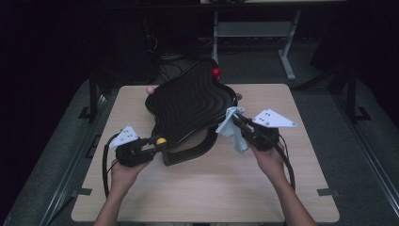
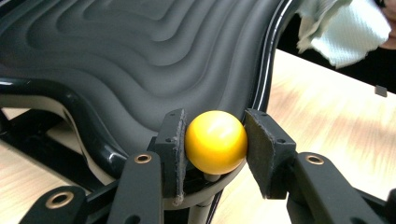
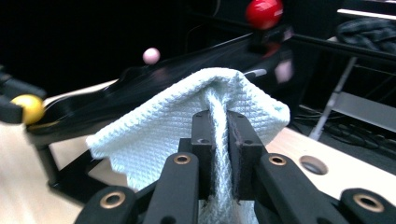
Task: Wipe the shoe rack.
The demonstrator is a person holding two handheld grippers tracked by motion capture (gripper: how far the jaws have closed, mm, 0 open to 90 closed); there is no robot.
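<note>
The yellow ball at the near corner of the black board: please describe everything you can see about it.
The yellow ball is a smooth, glossy sphere that looks like hard plastic. It sits on a short stem at the near corner of the black rippled board, a little above the board's glossy rim. The left gripper clamps it: one black pad presses on each side. It looks clean and undamaged.

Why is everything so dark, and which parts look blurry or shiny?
High view: a dark room around a lit table. Left gripper view: sharp, with glare on the yellow ball and the tray rim. Right gripper view: cloth crisp, red ball and pink ball soft, yellow ball blurred.
</note>
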